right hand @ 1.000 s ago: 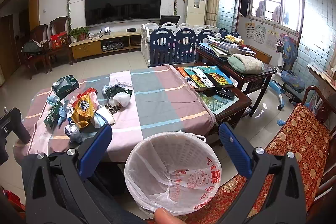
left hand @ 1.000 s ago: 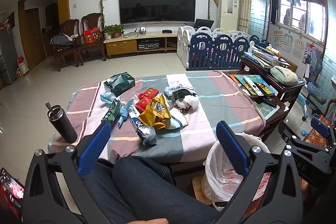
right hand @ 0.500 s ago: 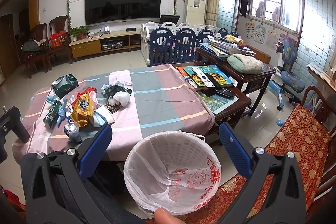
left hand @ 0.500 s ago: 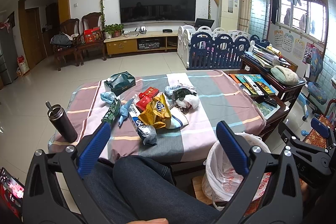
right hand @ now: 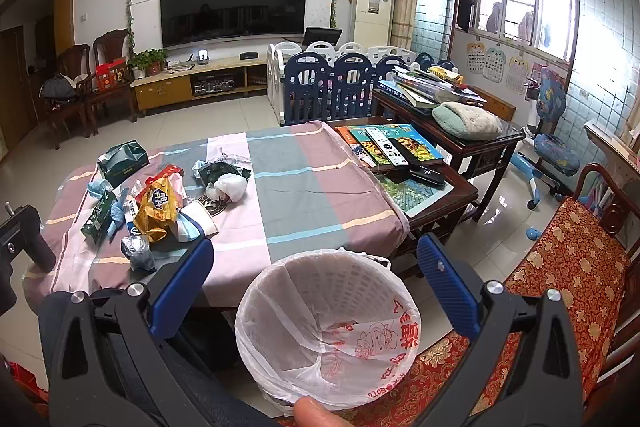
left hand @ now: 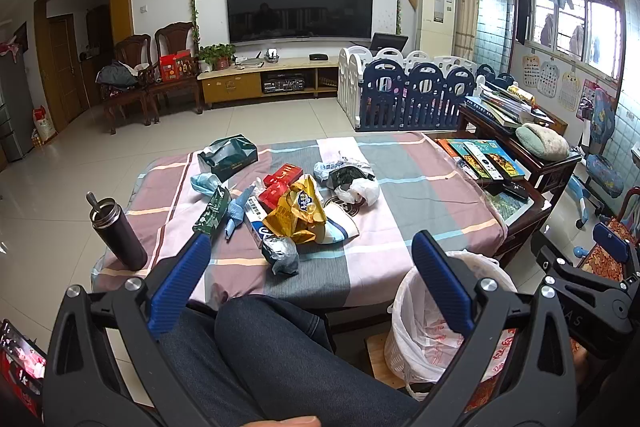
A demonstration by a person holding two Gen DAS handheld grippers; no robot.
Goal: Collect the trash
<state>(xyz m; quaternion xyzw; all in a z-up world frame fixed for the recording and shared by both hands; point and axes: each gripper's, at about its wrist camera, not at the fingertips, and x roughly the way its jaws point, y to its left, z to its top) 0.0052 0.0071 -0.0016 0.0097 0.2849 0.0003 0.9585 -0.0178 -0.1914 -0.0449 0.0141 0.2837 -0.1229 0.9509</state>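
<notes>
Both grippers spread wide, holding nothing: left gripper (left hand: 306, 263) over the lap, right gripper (right hand: 316, 273) above the lined trash basket (right hand: 320, 311), probably parked beside the seat for easy drops. Trash pile (left hand: 294, 211) lies farther out on the checked tablecloth (left hand: 420, 203), untouched; flask (left hand: 118, 231) at its near-left corner.

A heap of wrappers (left hand: 294, 213) is spread on the left half of the table (left hand: 420, 203). A flask (left hand: 118, 231) is stood at the table's near left corner, left of the heap. A tissue box (left hand: 228, 157) is placed behind the heap. A lined bin (right hand: 328, 319) is set on the floor before the table's near right corner. A side table (right hand: 432, 187) with books (right hand: 384, 143) is found right of the table.
</notes>
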